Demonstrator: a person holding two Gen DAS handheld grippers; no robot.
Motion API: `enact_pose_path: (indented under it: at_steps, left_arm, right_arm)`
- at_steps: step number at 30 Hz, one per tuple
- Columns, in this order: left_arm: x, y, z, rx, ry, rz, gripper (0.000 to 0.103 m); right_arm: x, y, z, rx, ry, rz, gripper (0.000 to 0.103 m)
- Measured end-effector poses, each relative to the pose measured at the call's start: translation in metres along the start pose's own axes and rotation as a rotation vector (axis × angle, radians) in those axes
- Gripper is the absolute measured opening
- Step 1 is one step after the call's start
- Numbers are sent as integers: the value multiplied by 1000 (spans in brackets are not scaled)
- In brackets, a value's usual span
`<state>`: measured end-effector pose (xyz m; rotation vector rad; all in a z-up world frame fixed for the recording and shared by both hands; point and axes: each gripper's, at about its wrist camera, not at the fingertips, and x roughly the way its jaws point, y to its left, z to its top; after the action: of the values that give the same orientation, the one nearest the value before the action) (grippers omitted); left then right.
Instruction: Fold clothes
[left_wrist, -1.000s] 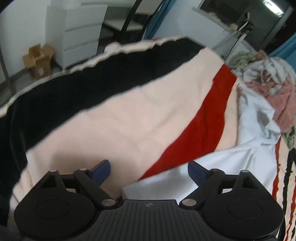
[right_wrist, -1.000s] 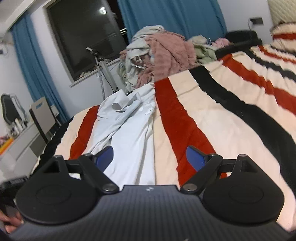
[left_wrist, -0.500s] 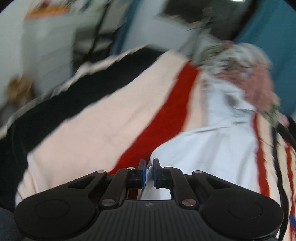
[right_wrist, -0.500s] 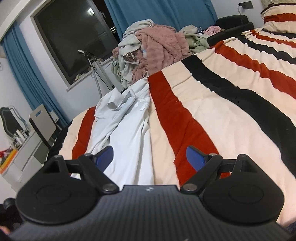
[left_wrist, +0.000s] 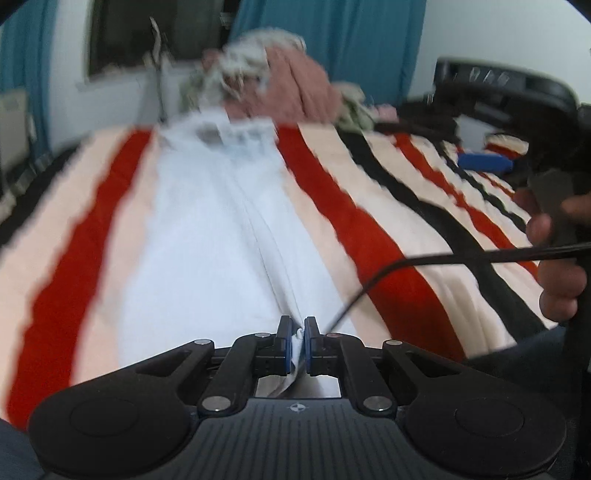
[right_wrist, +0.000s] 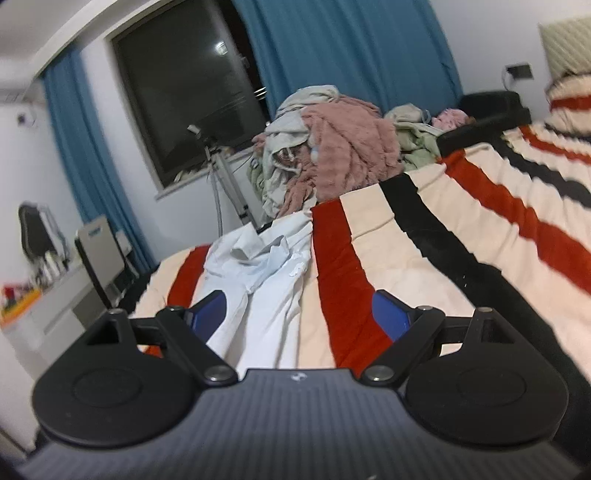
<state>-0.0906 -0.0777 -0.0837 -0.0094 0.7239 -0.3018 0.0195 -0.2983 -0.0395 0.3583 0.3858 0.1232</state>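
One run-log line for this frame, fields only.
left tongs: shut on white shirt hem | right tongs: open, empty | shirt: flat on striped blanket | unfolded pile: beyond

Left gripper (left_wrist: 298, 341) jaws pinched together — right gripper (right_wrist: 299, 310) jaws spread wide, gripping nothing.

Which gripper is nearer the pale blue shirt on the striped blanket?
Left. The left gripper is clamped on the pale blue shirt; the right gripper hangs open above its edge.
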Motion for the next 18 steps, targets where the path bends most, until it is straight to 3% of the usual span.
enact_pose_path:
  at_steps: [3,6,7,8,12,16,17,18]
  left_arm:
    - [6,5,2,-13,34,-42,14]
    - [2,10,5,-15,38,-42,52]
    - [0,12,6,-13,41,-37,73]
    - [-2,13,10,-3,37,-16,88]
    - [-7,24,35,45,-8,24,90]
    - [2,37,67,88,-88,145,95]
    - [4,41,74,85,-116,177,97]
    - [6,46,80,82,-150,195,98]
  right_arm:
    - [4,-6,-1,6,39,18,87]
    - [8,-3,-4,-7,64,39,87]
    - [9,-1,-5,-14,69,47,87]
    - [9,0,-5,-21,70,56,87]
    - [11,1,-8,-23,59,70,87]
    - [16,-3,-10,-4,44,53,87]
    - [15,-4,-9,-6,32,46,83]
    - [14,-5,-8,-7,20,39,74]
